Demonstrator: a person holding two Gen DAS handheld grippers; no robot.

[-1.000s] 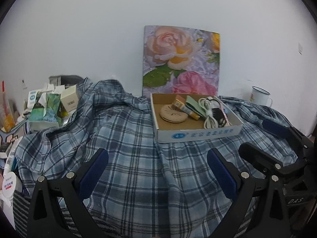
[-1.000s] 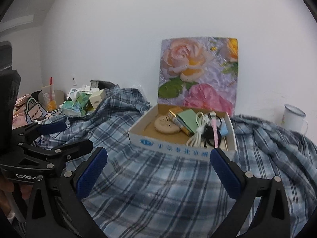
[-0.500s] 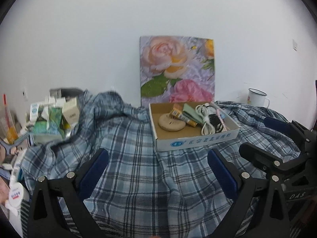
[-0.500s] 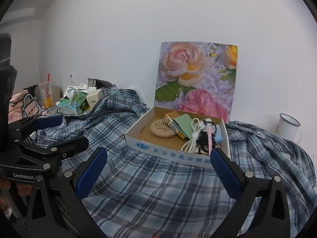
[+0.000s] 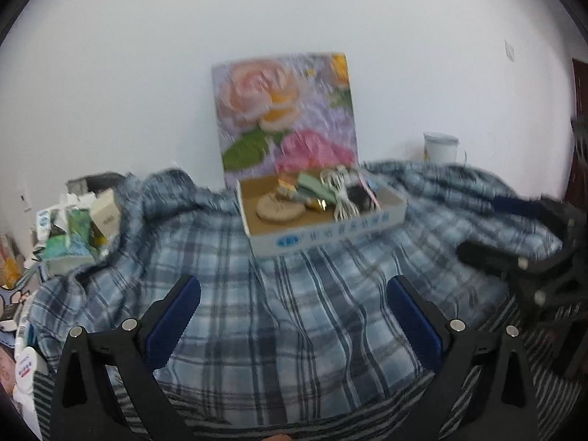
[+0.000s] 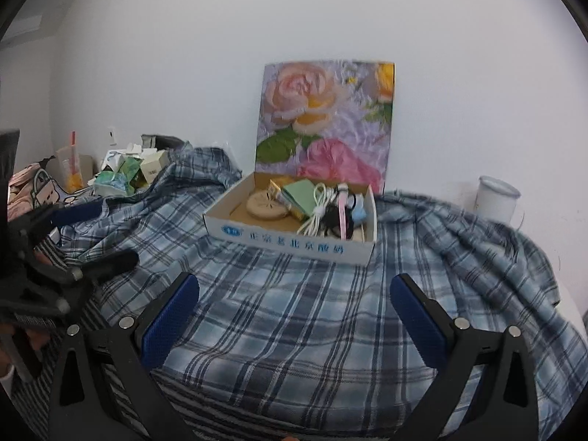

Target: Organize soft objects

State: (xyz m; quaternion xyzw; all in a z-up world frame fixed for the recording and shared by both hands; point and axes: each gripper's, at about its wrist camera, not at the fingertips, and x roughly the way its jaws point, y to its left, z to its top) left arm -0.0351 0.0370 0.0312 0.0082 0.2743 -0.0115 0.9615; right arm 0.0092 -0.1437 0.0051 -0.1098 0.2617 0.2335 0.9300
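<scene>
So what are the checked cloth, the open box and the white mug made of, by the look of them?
Checked cloth: soft woven fabric, probably cotton or flannel; matte, with a blue plaid weave, and it creases and drapes.
Box: cardboard; brown and raw inside, white printed outside, with folded walls.
Mug: looks like enamelled metal, with a thin wall and smooth white coat, though ceramic cannot be ruled out.

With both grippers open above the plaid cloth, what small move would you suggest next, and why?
Probably lower the right gripper to the cardboard box and lift it off. The box sits on the plaid cloth, pinning it, and both the right and the left gripper are open and empty.
</scene>
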